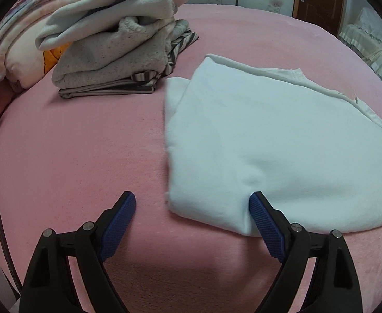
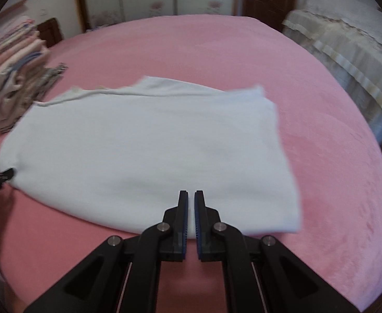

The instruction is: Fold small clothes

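Left gripper (image 1: 192,200): fingers spread wide, low over the bed (image 1: 73,156). Its right finger touches the near edge of the white garment (image 1: 256,140); its left finger rests over bare pink blanket. Nothing held.

Right gripper (image 2: 191,198): fingers nearly pressed together at the garment's near edge, with a sliver of white between them. Probably pinching the hem; cannot confirm.

White garment (image 2: 144,151) lies flat mid-bed, at 12 o'clock from the right gripper and 1 o'clock from the left. Already doubled: layered edges and a ribbed collar show along the far side. Judgement: one or two folds done, a final fold and stacking remain.

Further off, at 11 o'clock in the left view, a pile of folded clothes (image 1: 112,49), so several items appear finished. Beyond it, stacked bedding (image 1: 21,47).
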Action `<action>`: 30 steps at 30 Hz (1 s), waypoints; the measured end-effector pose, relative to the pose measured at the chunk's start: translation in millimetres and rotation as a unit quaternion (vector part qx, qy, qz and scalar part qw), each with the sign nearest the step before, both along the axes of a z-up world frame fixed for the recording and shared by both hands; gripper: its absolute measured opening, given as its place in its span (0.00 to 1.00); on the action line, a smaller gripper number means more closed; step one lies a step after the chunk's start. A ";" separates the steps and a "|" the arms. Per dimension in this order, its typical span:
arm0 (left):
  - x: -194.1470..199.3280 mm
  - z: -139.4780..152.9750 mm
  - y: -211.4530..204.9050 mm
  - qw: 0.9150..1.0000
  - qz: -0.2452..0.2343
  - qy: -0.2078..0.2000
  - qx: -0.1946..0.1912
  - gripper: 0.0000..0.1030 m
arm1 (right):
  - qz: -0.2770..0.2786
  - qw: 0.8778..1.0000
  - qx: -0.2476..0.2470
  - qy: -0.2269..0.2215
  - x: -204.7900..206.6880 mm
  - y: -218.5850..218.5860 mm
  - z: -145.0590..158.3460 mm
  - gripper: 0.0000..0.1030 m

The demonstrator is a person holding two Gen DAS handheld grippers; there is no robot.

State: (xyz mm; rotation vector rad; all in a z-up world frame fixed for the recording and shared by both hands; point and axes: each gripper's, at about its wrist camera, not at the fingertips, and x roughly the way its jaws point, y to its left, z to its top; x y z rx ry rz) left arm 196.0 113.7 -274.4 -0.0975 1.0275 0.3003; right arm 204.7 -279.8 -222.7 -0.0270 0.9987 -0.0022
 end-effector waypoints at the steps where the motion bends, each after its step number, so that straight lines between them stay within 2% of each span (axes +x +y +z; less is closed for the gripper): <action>1: -0.7 -0.4 2.3 1.000 0.001 -0.001 -0.001 0.87 | -0.009 1.000 0.003 0.002 -0.9 -9.3 -2.0 0.03; 5: -0.4 -4.5 8.5 1.000 0.003 -0.001 -0.012 0.87 | -0.034 0.999 0.017 0.002 -4.6 -34.0 -4.0 0.02; 13: 3.4 -3.2 8.5 1.000 0.011 0.008 -0.013 0.88 | -0.035 0.999 -0.001 0.003 -4.3 -24.6 -5.7 0.03; 16: 0.2 8.0 5.8 1.000 0.015 0.008 -0.011 0.87 | -0.036 0.999 0.016 -0.002 -6.8 -24.1 3.4 0.03; 19: -8.3 26.9 0.8 1.000 0.014 -0.009 -0.021 0.87 | -0.032 0.999 0.033 -0.018 -13.2 -19.3 17.3 0.03; 24: -30.2 52.5 -4.7 0.997 0.018 -0.029 -0.076 0.87 | -0.001 0.998 0.045 -0.041 -23.3 2.5 38.9 0.03; 30: -54.1 44.8 -9.5 0.989 0.035 -0.026 -0.141 0.87 | 0.042 0.996 0.059 -0.060 -35.8 32.7 55.6 0.03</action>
